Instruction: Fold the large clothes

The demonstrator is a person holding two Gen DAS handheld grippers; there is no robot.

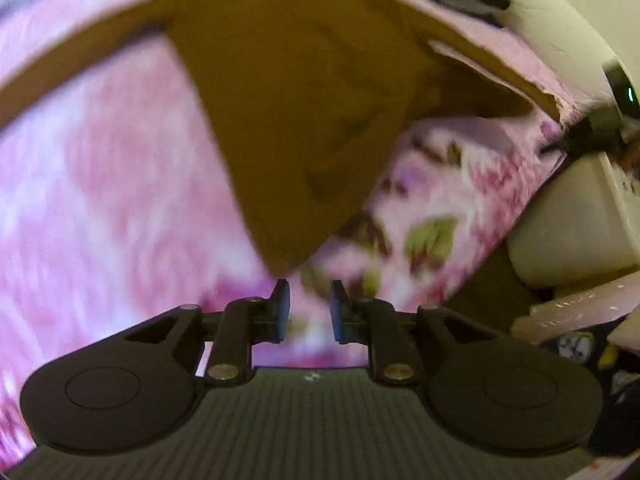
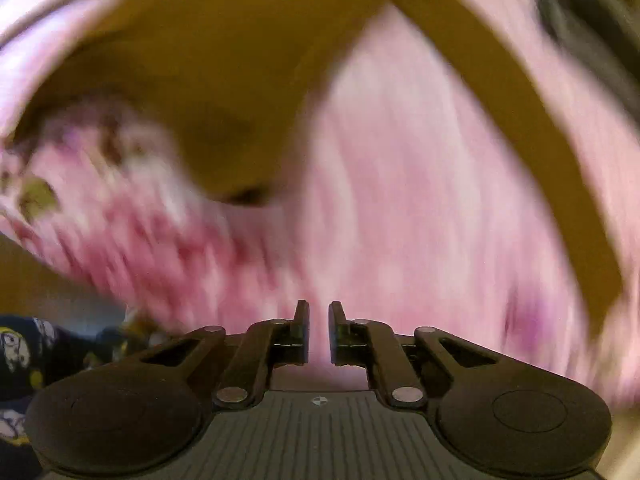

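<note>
1. Left wrist view: the left hand-held gripper (image 1: 310,308) stands released, a narrow gap between its pads, empty; the mustard garment (image 1: 296,120) lies beyond on the pink floral bedspread (image 1: 100,200), whose edge (image 1: 516,208) shows at right.
2. Right wrist view: the right hand-held gripper (image 2: 319,332) is likewise released and empty above the blurred bedspread; dark printed cloth (image 2: 20,352) shows lower left. No legible writing.

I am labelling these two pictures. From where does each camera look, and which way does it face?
Left wrist: on the left gripper, facing steeply down at the mustard-brown cloth garment on the pink flowered bedspread; only its fingers show, slightly apart, empty.
Right wrist: on the right gripper, facing down at the same garment and bedspread; fingers narrowly apart, empty.
Shared: garment and bedspread.
</note>
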